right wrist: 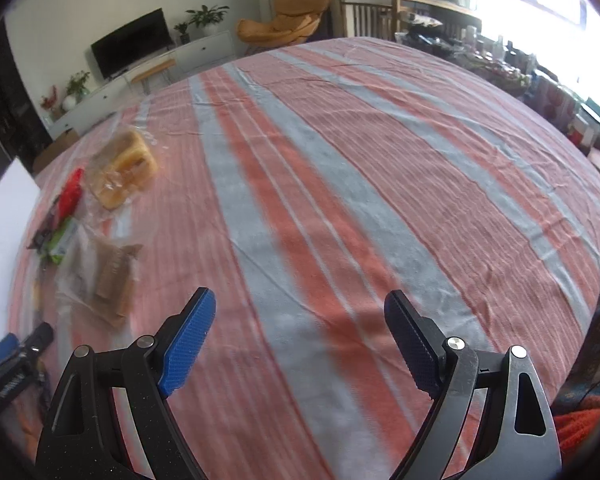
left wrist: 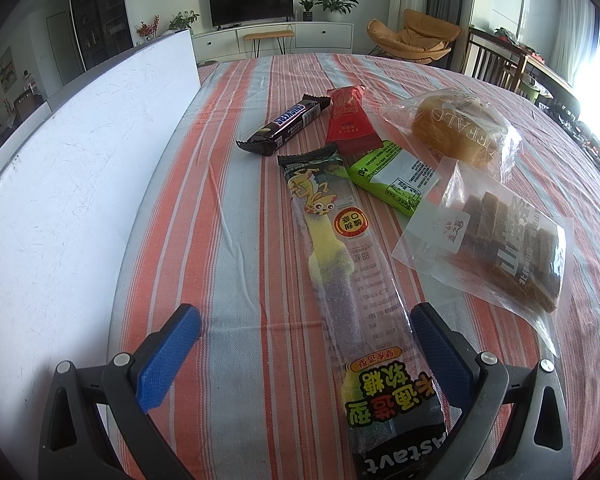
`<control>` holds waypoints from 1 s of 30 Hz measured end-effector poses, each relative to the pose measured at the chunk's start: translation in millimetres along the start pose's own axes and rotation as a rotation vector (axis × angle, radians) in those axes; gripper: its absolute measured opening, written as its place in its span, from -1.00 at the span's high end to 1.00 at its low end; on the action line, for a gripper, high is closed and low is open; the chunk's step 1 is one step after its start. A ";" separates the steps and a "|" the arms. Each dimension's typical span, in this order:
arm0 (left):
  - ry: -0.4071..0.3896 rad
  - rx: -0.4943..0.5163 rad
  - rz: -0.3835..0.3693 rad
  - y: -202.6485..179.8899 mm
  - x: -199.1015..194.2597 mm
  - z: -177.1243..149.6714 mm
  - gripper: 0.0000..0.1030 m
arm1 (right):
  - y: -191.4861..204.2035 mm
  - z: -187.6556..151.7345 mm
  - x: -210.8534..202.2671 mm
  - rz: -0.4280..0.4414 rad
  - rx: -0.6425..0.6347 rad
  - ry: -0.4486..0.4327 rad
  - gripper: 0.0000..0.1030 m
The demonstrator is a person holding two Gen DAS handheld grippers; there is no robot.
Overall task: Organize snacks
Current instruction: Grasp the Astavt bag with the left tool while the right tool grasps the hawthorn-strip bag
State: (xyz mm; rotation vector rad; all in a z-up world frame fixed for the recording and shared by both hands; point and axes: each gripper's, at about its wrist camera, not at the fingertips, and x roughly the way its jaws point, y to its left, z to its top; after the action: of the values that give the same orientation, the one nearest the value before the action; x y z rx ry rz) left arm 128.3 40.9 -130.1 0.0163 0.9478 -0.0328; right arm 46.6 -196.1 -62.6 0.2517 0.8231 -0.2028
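Several snacks lie on the striped tablecloth [left wrist: 228, 240]. A long gummy candy pack [left wrist: 352, 280] lies lengthwise, its near end between the fingers of my open left gripper [left wrist: 304, 320]. Beyond it are a Snickers bar [left wrist: 286, 122], a red packet [left wrist: 350, 118], a green packet [left wrist: 396, 176], a bagged bun [left wrist: 456, 130] and a clear bag of brown cake slices [left wrist: 500, 236]. My right gripper [right wrist: 300, 304] is open and empty over bare cloth, well right of the snacks; the bun [right wrist: 124, 168] and the cake bag [right wrist: 108, 280] show at its left.
A white board or box wall [left wrist: 72, 168] stands along the left edge of the table. The left gripper's body [right wrist: 8, 360] shows at the lower left of the right wrist view. The tablecloth [right wrist: 380, 200] stretches wide to the right. Room furniture lies beyond the table.
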 end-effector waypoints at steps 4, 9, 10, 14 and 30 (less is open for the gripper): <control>0.000 0.000 0.000 0.3 0.2 -0.4 -1.00 | 76.7 30.5 -0.9 0.208 -0.323 0.017 -0.71; 0.000 0.001 -0.001 0.4 -0.1 -0.4 -1.00 | 123.6 38.6 53.6 0.194 -0.646 0.183 -0.71; 0.000 0.001 -0.001 0.5 0.0 -0.6 -1.00 | 123.4 38.8 65.1 0.222 -0.643 0.244 -0.71; 0.010 0.019 -0.018 0.5 -2.8 -1.6 -1.00 | 121.8 28.0 70.3 0.361 -0.659 0.412 -0.71; 0.110 0.062 -0.133 10.6 -23.1 1.4 0.69 | 114.9 10.3 50.8 0.172 -0.603 0.388 -0.08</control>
State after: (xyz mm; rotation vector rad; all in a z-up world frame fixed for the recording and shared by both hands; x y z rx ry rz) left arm 116.3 52.0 -110.5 0.0128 1.0562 -0.1855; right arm 119.0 -94.0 -77.3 -0.2150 1.1997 0.2665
